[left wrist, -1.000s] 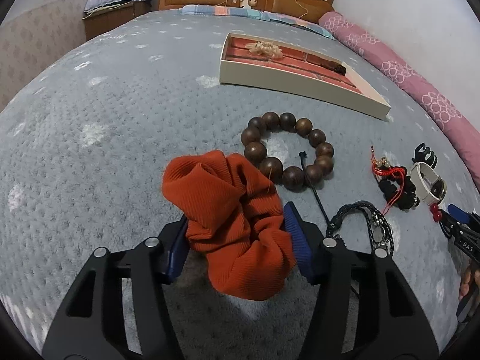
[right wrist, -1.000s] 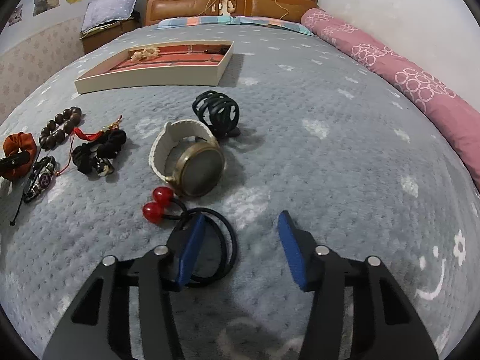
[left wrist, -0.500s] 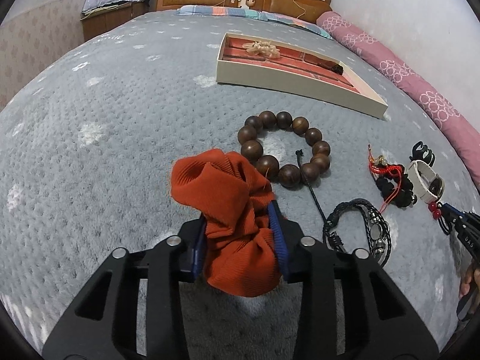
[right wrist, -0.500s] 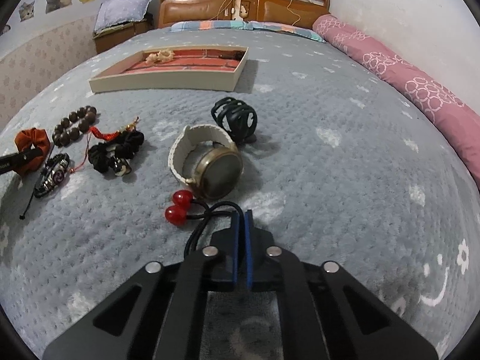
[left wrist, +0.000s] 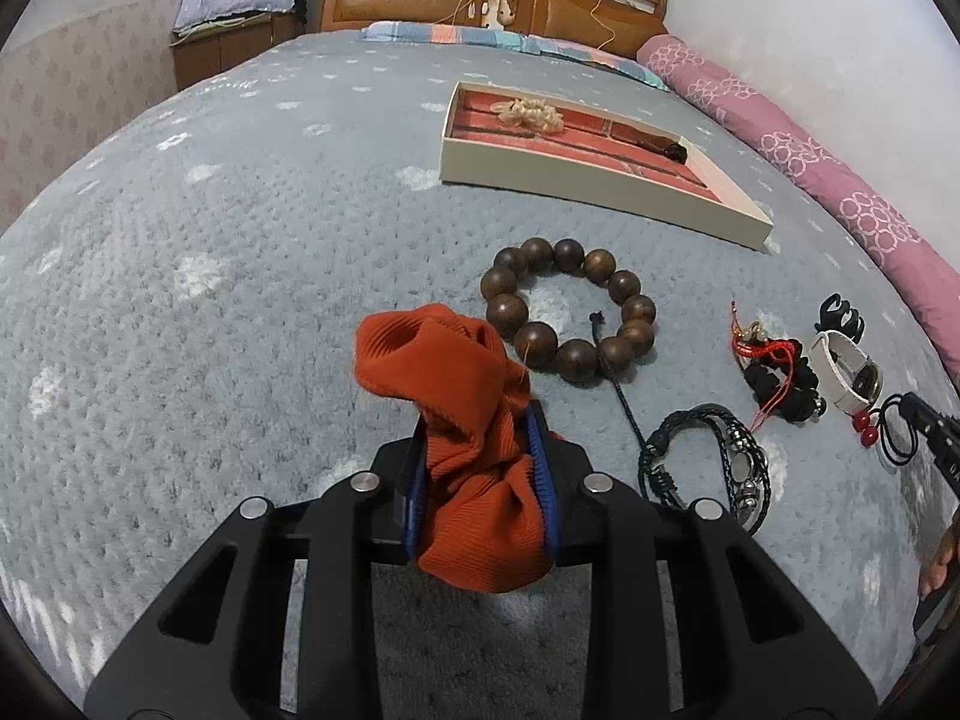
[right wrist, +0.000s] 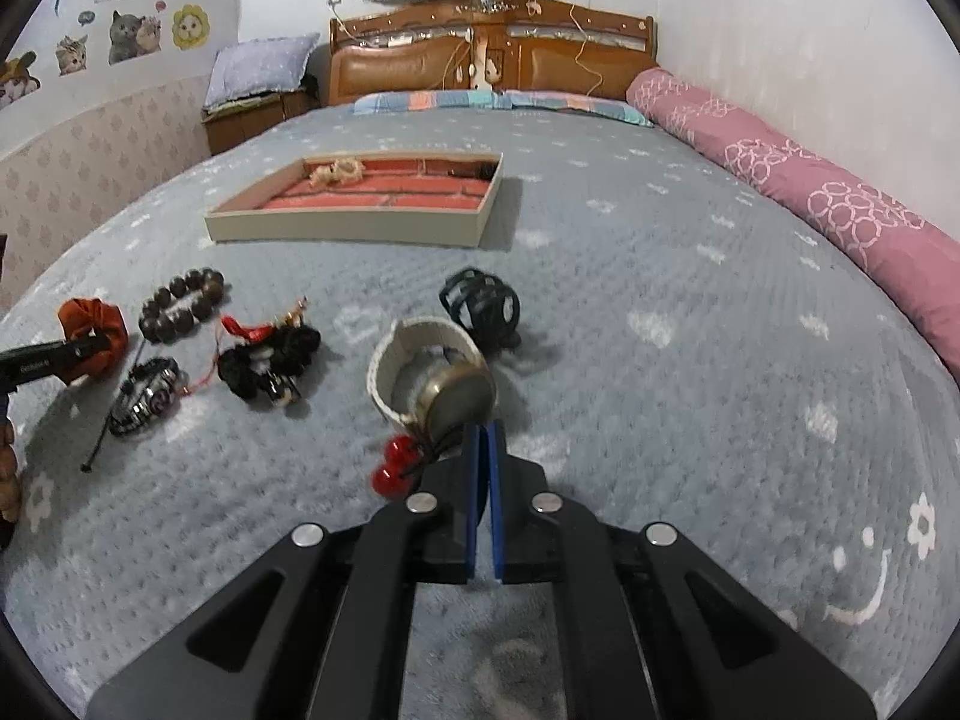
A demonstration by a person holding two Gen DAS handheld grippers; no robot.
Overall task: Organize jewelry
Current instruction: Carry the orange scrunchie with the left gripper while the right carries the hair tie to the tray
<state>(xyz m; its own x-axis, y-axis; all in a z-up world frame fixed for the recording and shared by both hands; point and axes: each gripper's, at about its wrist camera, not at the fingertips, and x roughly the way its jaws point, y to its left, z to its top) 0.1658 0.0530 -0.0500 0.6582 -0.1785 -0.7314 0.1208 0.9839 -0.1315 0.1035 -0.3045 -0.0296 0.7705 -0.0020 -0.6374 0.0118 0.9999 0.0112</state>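
My left gripper (left wrist: 480,438) has its blue pads pressed into a bunched orange scrunchie (left wrist: 444,360) on the grey bedspread, and its jaws are still closing. My right gripper (right wrist: 480,429) is shut on the black cord of a hair tie with red beads (right wrist: 390,471), just in front of a white-strapped watch (right wrist: 432,372). A cream tray (left wrist: 600,180) with a red lining lies farther back, holding a pale trinket and a dark piece. A wooden bead bracelet (left wrist: 564,306) lies just beyond the scrunchie.
On the bedspread lie a black braided bracelet (left wrist: 708,456), a black scrunchie with red cord (left wrist: 780,372) and a black claw clip (right wrist: 480,300). A pink bolster (right wrist: 810,180) runs along the right wall. The wooden headboard (right wrist: 492,54) stands at the back.
The left jaws have drawn in and squeezed the orange scrunchie. The right jaws went from open to shut on the hair tie's cord, and that view has tipped upward.
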